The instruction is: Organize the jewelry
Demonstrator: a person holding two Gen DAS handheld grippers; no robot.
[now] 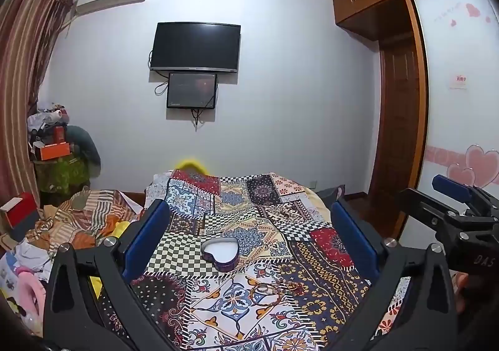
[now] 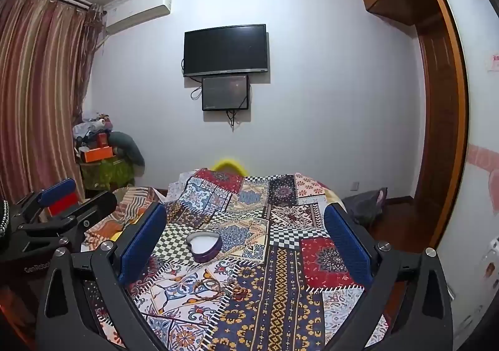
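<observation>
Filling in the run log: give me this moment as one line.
left gripper: open, empty | right gripper: open, empty | heart-shaped box: open, on patchwork cloth | bracelets: on cloth, untouched

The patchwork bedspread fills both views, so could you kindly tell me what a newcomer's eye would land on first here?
The busy multicoloured patchwork bedspread dominates the lower half of both views, with an open purple heart-shaped tin with a white inside sitting on its checkered patch. Nearer the cameras lie thin ring-shaped bracelets. On the pale wall behind hangs a black flat television above a smaller dark screen.
</observation>
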